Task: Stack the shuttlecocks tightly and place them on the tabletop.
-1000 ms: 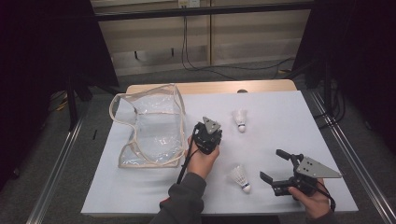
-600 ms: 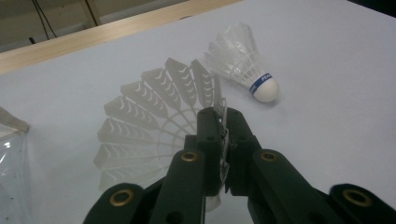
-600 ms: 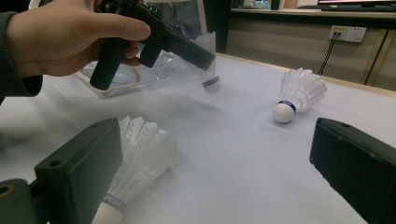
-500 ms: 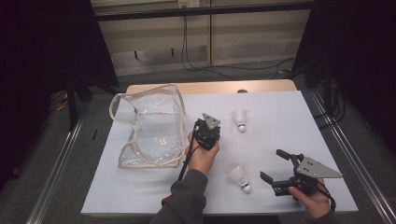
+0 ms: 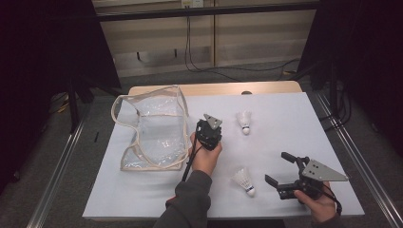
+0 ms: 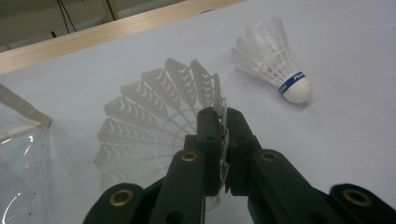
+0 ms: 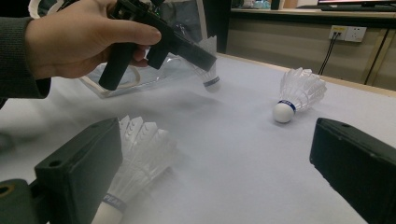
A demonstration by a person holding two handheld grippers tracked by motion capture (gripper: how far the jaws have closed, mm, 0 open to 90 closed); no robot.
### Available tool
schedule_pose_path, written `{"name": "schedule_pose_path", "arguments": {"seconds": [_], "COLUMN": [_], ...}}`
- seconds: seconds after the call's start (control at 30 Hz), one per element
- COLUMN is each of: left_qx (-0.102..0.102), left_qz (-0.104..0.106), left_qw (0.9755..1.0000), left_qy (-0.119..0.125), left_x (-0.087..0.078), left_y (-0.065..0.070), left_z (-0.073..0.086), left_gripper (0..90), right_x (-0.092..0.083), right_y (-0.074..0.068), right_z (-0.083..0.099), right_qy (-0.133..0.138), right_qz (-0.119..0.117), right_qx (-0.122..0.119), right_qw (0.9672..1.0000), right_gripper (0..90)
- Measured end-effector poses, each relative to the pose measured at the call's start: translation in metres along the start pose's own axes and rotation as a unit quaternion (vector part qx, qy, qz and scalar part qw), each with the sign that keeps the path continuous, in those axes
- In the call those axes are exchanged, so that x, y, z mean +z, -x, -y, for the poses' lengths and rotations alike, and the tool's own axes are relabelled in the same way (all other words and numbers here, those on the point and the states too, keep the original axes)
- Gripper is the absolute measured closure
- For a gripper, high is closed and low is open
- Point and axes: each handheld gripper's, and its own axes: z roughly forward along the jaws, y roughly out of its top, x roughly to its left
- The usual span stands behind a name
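Feathers of a shuttlecock (image 6: 154,121) sit clamped in the left hand-held gripper (image 6: 223,126); right hand-held gripper (image 5: 284,169) gapes wide.

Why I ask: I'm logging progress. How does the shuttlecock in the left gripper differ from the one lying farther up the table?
The held shuttlecock is pinched by its feather skirt in the shut left gripper and lifted off the table; the far shuttlecock lies free on its side on the white table. The held one's cork points downward; the far one's rests on the surface. Both are white and feathered.
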Motion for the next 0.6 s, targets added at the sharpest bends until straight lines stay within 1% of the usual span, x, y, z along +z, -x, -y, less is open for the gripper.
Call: {"name": "schedule_pose_path", "arguments": {"seconds": [0.1,0.17,0.27,0.37,0.5,0.6], "left_qx": [0.001,-0.002,-0.001,-0.002,-0.003,-0.006], "left_qz": [-0.005,-0.004,-0.005,-0.006,-0.007,-0.004], "left_qw": [1.0,1.0,1.0,1.0,1.0,1.0], "left_qy": [0.0,0.0,-0.004,-0.007,-0.001,-0.001], "left_x": [0.0001,0.0007,0.0016,0.0033,0.0045,0.0044], "left_y": [-0.0009,-0.0011,-0.0012,-0.0013,-0.0011,-0.001], "left_z": [-0.0005,-0.0006,-0.0001,0.0006,0.0005,0.0002], "left_gripper": [86.6,86.4,84.6,81.0,77.2,77.3], "right_x": [0.0001,-0.0002,-0.0003,-0.0003,-0.0002,0.0001], "right_y": [0.0001,0.0002,0.0003,0.0002,0.0001,0.0004], "right_z": [-0.0001,-0.0001,0.0001,0.0001,0.0001,0.0003], "right_qy": [0.001,0.0,0.0,-0.001,-0.001,-0.001], "right_qz": [0.0,0.0,0.0,0.0,0.0,-0.001], "right_qx": [-0.002,-0.002,0.0,0.0,0.0,-0.001], "right_qw": [1.0,1.0,1.0,1.0,1.0,1.0], "right_gripper": [1.6,1.5,1.5,1.6,1.6,1.5]}}
